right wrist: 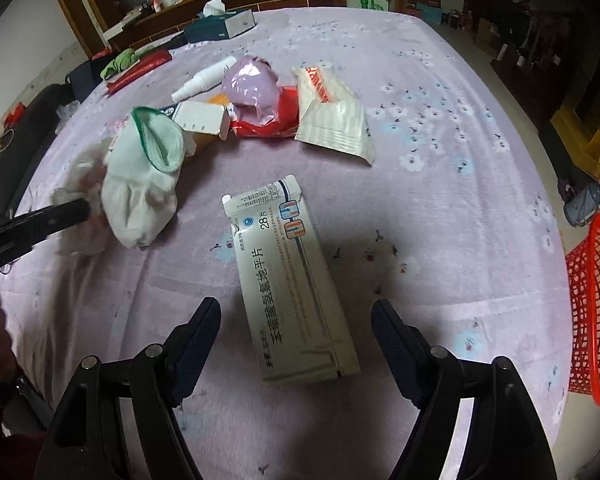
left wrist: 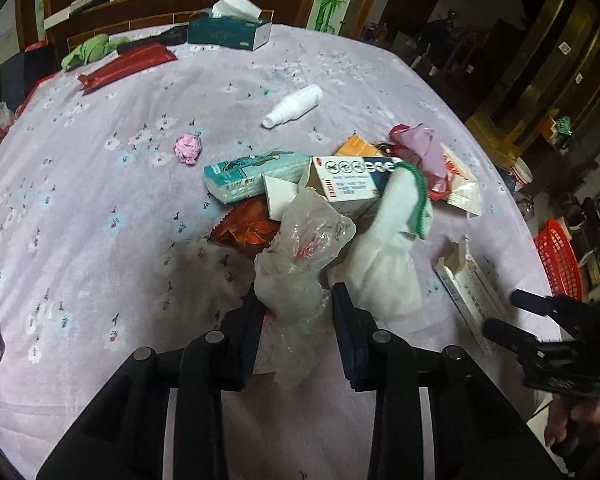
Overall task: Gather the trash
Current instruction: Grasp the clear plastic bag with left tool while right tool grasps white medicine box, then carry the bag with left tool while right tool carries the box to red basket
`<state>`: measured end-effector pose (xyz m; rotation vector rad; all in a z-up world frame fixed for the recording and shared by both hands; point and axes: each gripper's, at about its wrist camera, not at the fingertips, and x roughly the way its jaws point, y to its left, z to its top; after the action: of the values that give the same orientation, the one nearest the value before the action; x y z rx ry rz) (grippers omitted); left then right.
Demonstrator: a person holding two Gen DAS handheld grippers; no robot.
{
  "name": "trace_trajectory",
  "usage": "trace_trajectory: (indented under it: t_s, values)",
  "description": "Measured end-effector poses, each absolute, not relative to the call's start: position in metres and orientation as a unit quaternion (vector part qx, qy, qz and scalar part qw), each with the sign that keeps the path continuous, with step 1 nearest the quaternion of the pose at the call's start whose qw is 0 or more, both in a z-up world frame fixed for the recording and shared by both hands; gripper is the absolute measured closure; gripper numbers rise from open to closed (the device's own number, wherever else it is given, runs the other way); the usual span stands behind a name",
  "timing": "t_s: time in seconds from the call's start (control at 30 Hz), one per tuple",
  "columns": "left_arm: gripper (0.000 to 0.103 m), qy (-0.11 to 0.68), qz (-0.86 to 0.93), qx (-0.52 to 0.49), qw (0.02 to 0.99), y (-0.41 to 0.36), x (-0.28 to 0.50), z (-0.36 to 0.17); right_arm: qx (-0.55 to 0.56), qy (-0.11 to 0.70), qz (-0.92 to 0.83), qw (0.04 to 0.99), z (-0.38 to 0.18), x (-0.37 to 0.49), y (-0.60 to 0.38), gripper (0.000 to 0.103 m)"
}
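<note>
Crinkly clear plastic is what sits between the fingers of your left gripper [left wrist: 296, 304]: a thin, crumpled plastic bag [left wrist: 300, 264] at the near edge of the litter heap on the lilac flowered tablecloth [left wrist: 100, 208]; the jaws stand part open with the bag bunched between them, and you cannot tell from here whether they truly pinch it yet; expect it to weigh almost nothing, squash flat and slide, so take the thick bunched part, not a loose corner; the white sock with a green cuff [left wrist: 396, 248] lies touching it and, being soft, may drag along; your right gripper [right wrist: 296, 320] is wide open and holds nothing, its fingers either side of the flattened white medicine box [right wrist: 296, 280], which lies apart from the heap; that card is light but fairly stiff, so close across its narrow width near the end closest to you; the red basket [right wrist: 596, 320] waits off the table's right edge, probably the bin
</note>
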<state>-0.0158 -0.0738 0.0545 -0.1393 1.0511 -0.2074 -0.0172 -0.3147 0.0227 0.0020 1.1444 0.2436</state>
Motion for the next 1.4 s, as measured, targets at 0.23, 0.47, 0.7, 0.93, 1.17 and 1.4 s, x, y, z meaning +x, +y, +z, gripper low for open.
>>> trace_trajectory:
  t_s: [0.23,0.47,0.7,0.93,1.17,1.4]
  values:
    - [0.071,0.483,-0.110,-0.059,0.867,-0.074,-0.030,0.069,-0.007,0.552,0.100,0.828,0.014,-0.014,-0.310,0.042]
    - [0.071,0.467,-0.126,-0.045,0.874,-0.086,-0.038,0.082,0.033,0.543,0.105,0.832,0.027,-0.031,-0.315,0.042]
    - [0.071,0.458,-0.157,-0.031,0.874,-0.109,-0.040,0.093,0.059,0.526,0.099,0.843,0.045,-0.050,-0.325,0.042]
    - [0.071,0.451,-0.195,-0.012,0.871,-0.139,-0.042,0.101,0.089,0.507,0.075,0.854,0.062,-0.069,-0.347,0.042]
    - [0.071,0.445,-0.237,0.010,0.863,-0.172,-0.045,0.106,0.114,0.491,0.044,0.863,0.073,-0.088,-0.369,0.042]
    - [0.071,0.442,-0.280,0.041,0.851,-0.211,-0.051,0.112,0.151,0.470,0.002,0.870,0.080,-0.113,-0.401,0.042]
